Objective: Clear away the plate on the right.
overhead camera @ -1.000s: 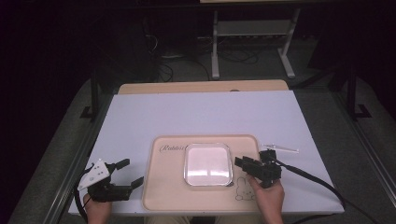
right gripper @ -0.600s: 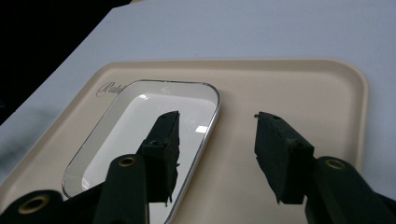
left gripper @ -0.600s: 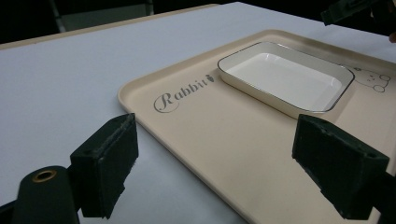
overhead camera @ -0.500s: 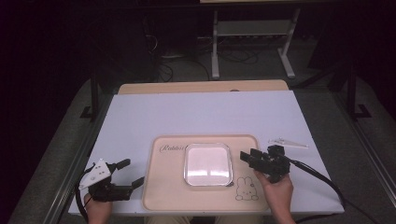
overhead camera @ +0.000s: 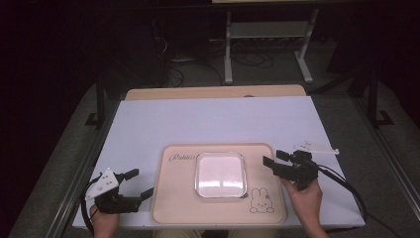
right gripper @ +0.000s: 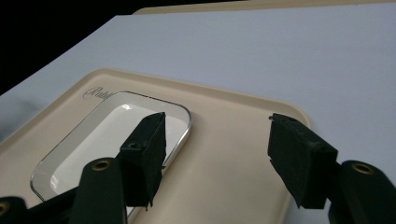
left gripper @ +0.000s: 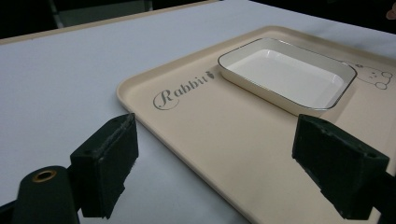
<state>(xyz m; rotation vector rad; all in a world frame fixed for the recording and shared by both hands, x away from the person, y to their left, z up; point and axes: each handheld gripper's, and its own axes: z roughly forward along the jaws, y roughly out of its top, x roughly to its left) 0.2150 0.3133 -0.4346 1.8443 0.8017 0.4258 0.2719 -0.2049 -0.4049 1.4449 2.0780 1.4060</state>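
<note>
Nearest the person, both hands rest at the front edge of the table [overhead camera: 148, 124]. The left tool [overhead camera: 136, 183] lies at about eight o'clock from the tray [overhead camera: 178, 208], jaws released and spread wide, empty; in the left gripper view they straddle the tray's near corner, so it looks posted there to steady or take hold of that rim, though that is a judgement. The right tool [overhead camera: 272, 159] hangs at about three o'clock, over the tray's right rim, also released and holding nothing. In the right gripper view its jaws point at the white dish [right gripper: 88, 154], which suggests the dish is the thing being reached for.

The dish [overhead camera: 221, 173] sits flat at the tray's centre, square with rounded corners and a thin dark rim. It is empty, and so is the tray around it, apart from a printed word at eleven o'clock and a rabbit drawing at five o'clock.

Farther out, at about two o'clock, a small white object [overhead camera: 315, 147] lies on the table, too small to identify.
</note>
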